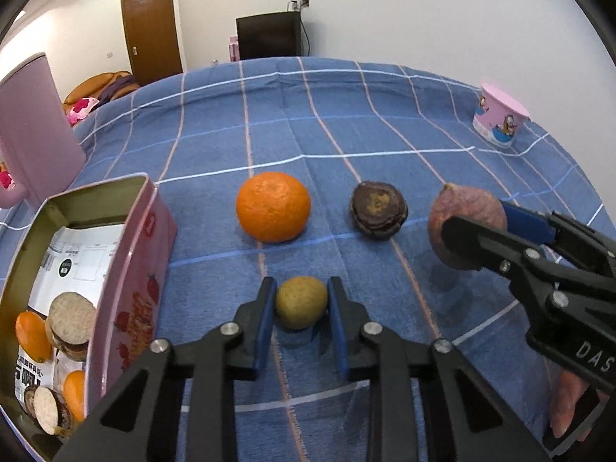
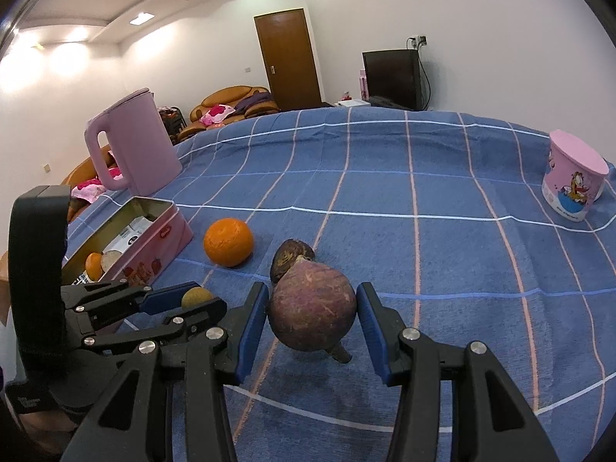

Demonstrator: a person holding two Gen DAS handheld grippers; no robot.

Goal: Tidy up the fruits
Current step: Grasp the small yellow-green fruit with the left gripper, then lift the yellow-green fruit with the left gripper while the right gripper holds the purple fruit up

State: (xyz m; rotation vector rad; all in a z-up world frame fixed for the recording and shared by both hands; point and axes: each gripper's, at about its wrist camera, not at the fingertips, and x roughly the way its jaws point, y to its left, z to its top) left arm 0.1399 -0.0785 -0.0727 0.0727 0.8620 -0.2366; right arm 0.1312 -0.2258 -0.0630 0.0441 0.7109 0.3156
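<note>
Two grippers hold fruit: left gripper (image 1: 301, 304) yellow-green fruit (image 1: 301, 301), right gripper (image 2: 312, 313) purple fruit (image 2: 312, 306).

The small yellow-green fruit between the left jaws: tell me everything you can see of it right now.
The small yellow-green fruit is round, with dull, slightly rough, speckled skin and no visible stem. It sits low over the blue checked tablecloth, nearer the camera than the orange. The left gripper has its blue-padded jaws closed on its two sides. Whether it still rests on the cloth is unclear. From the right wrist view only its top shows behind those jaws.
</note>
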